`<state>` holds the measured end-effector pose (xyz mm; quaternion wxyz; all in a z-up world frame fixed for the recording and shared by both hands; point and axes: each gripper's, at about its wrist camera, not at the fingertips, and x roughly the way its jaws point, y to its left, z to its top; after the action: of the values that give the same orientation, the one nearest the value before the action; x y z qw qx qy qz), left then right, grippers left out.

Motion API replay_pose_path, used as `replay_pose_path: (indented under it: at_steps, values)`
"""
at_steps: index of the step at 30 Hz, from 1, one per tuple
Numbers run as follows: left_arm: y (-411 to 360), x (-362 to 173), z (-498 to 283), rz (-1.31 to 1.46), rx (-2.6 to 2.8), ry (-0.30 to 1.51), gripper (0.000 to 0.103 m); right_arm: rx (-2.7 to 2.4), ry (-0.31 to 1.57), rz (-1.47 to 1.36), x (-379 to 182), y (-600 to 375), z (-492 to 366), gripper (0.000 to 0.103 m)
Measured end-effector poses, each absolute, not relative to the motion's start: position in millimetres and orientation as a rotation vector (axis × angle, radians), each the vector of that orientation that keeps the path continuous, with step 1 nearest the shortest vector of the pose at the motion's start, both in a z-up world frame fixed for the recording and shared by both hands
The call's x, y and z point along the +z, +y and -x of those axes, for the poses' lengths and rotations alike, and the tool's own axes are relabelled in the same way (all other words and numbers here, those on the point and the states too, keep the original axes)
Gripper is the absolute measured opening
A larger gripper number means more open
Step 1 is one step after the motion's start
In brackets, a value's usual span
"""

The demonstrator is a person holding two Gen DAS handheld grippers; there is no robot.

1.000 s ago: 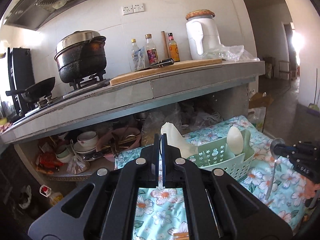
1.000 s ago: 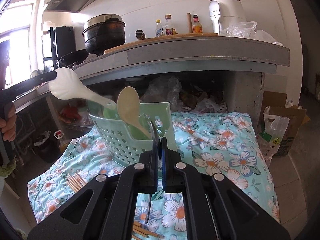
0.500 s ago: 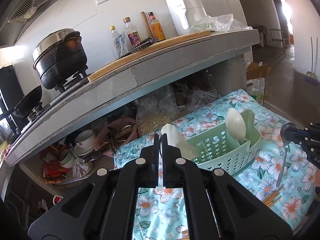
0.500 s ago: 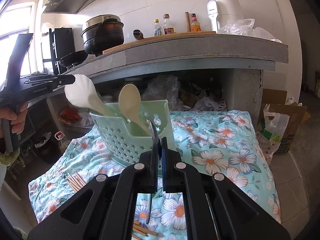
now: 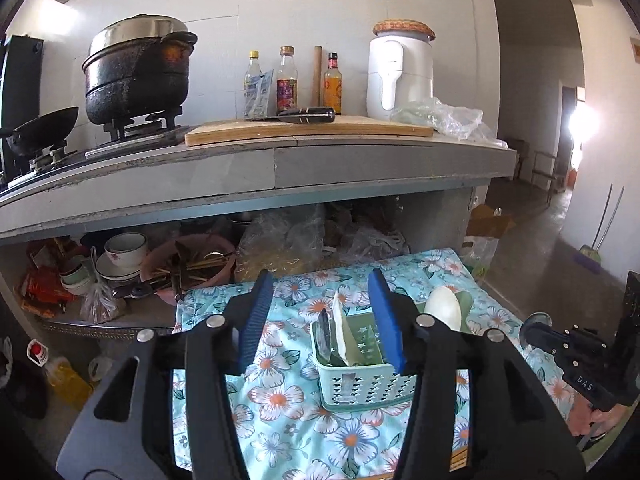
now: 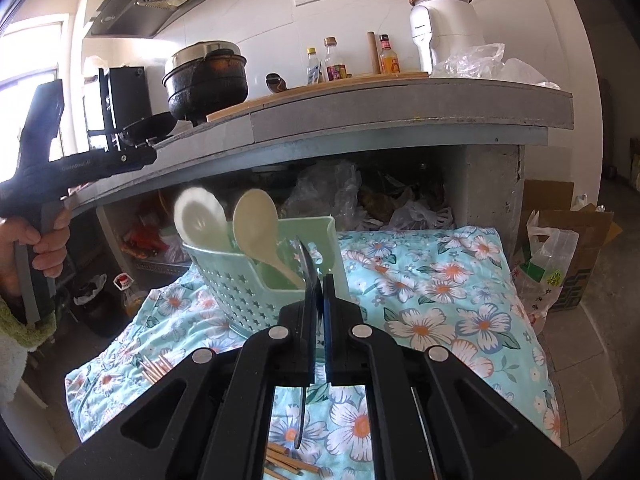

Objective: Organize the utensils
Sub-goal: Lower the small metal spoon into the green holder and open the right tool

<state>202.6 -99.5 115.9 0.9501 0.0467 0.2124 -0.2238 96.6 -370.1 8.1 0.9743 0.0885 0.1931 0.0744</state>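
Observation:
A pale green basket [image 5: 360, 384] stands on the flowered cloth [image 5: 280, 396]. My left gripper [image 5: 320, 292] hangs above and behind it, jaws opening, with nothing between the blue pads [image 5: 256, 316]. The white spoon [image 5: 341, 330] it was holding leans in the basket, blurred in the right wrist view [image 6: 200, 216]. A second white spoon [image 6: 256, 216] leans beside it. My right gripper [image 6: 320, 284] is shut on a thin metal spoon [image 6: 306, 264], just in front of the basket [image 6: 240, 292]. The left gripper [image 6: 132, 154] shows side-on at the left, held by a hand [image 6: 44, 248].
Loose chopsticks [image 6: 156, 366] lie on the cloth to the basket's left, and more [image 6: 288, 460] lie under my right gripper. A grey counter [image 5: 280, 168] overhangs the table with a pot, bottles and a cutting board. Bowls and bags fill the shelf below. A cardboard box [image 6: 576, 240] stands at the right.
The left gripper has opened and let go of the white spoon, which now leans in the basket. That gripper has drawn back and rolled level. The right gripper has kept still.

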Motion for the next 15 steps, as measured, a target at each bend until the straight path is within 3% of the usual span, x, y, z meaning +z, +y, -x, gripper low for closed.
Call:
replay_pose_path:
  at_steps: [7, 15]
  values:
    - [-69.1, 103.5, -176.4, 0.000, -0.420, 0.438, 0.079, 0.205, 0.239, -0.268, 55.3, -388.7, -103.0, 0.003]
    - [-37.7, 63.6, -143.2, 0.085, -0.396, 0.521, 0.090, 0.187, 0.134, -0.230, 89.7, -383.3, -131.9, 0.003]
